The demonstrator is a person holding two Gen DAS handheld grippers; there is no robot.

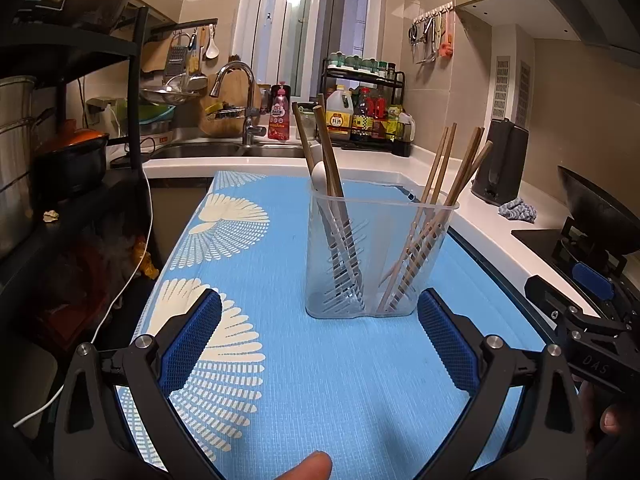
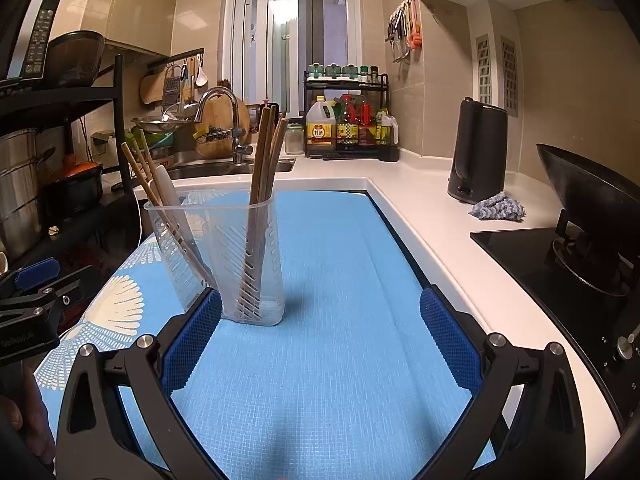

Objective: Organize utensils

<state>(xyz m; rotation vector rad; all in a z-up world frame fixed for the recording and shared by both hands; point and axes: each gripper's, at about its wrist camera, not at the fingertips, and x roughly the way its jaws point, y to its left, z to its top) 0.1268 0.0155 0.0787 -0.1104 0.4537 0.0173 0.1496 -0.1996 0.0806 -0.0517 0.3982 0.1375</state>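
Observation:
A clear plastic utensil holder (image 1: 376, 256) stands upright on a blue patterned mat (image 1: 320, 380). Its left compartment holds dark wooden chopsticks (image 1: 326, 148) and a white spoon (image 1: 321, 178). Its right compartment holds several lighter chopsticks (image 1: 460, 168). My left gripper (image 1: 320, 316) is open and empty, just in front of the holder. In the right wrist view the holder (image 2: 218, 256) stands ahead to the left on the mat (image 2: 340, 360). My right gripper (image 2: 320, 316) is open and empty, its left finger (image 2: 192, 340) close to the holder's base.
A white counter (image 2: 400, 184) wraps round the mat, with a sink and faucet (image 2: 224, 120) behind, a bottle rack (image 2: 348, 120), a black kettle (image 2: 478, 160), a blue cloth (image 2: 498, 206) and a wok on a black hob (image 2: 580, 216) at right. A black shelf with pots (image 1: 68, 152) stands at left.

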